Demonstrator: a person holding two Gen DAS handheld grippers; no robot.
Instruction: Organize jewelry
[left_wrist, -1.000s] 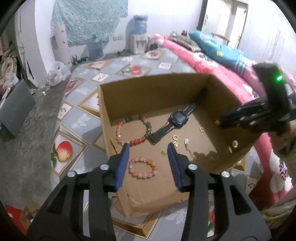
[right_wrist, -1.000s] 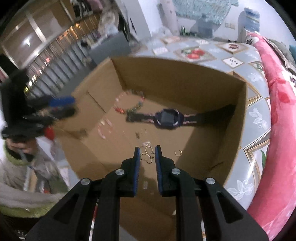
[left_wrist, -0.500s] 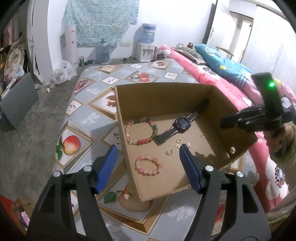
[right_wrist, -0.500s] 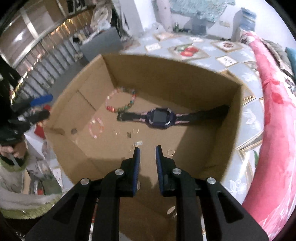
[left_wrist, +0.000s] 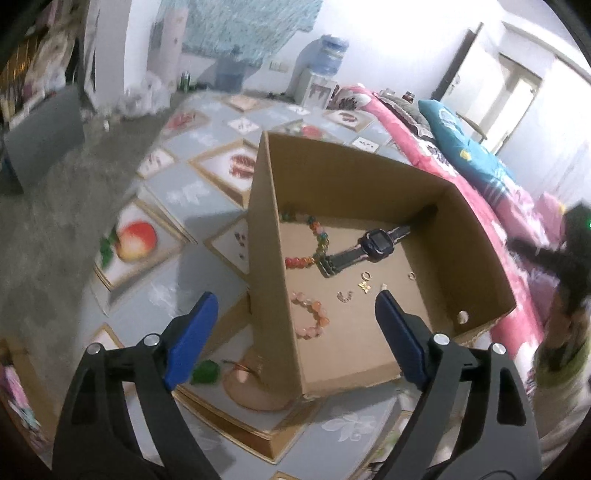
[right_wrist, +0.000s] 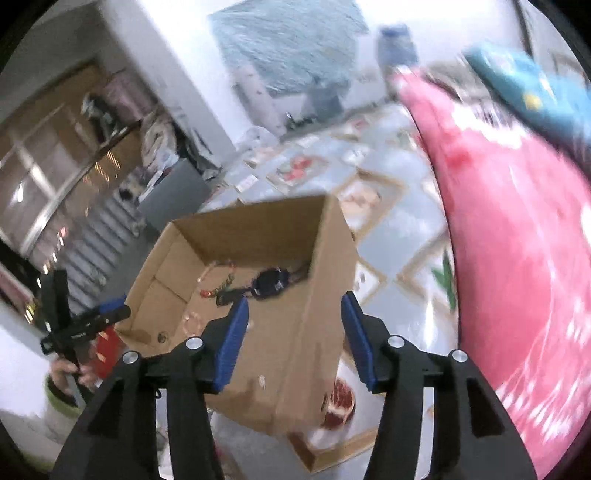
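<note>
An open cardboard box (left_wrist: 369, 173) lies on the mat. On its floor lie a dark watch (left_wrist: 376, 240), a multicoloured bead bracelet (left_wrist: 317, 240), a pink bead bracelet (left_wrist: 314, 317), a gold butterfly charm (left_wrist: 365, 286) and small gold rings (left_wrist: 412, 275). My left gripper (left_wrist: 294, 299) hovers over the box's near left corner, its jaws opening wide, nothing pressed between them. My right gripper (right_wrist: 294, 300) is drawn back outside the box (right_wrist: 258, 229), jaws opening and empty, with the watch (right_wrist: 269, 284) beyond them. The left gripper (right_wrist: 110, 314) shows at the left of the right wrist view.
A fruit-patterned mat (left_wrist: 136, 240) covers the floor around the box. Pink bedding (right_wrist: 517, 258) and a blue pillow (left_wrist: 461, 147) run along the right side. A water dispenser (left_wrist: 325, 74) stands by the far wall, with bare grey floor (left_wrist: 55, 221) to the left.
The right gripper let go of the gold butterfly charm, backed out of the box and opened. The left gripper's jaws spread wide and it shifted toward the box's left wall.
</note>
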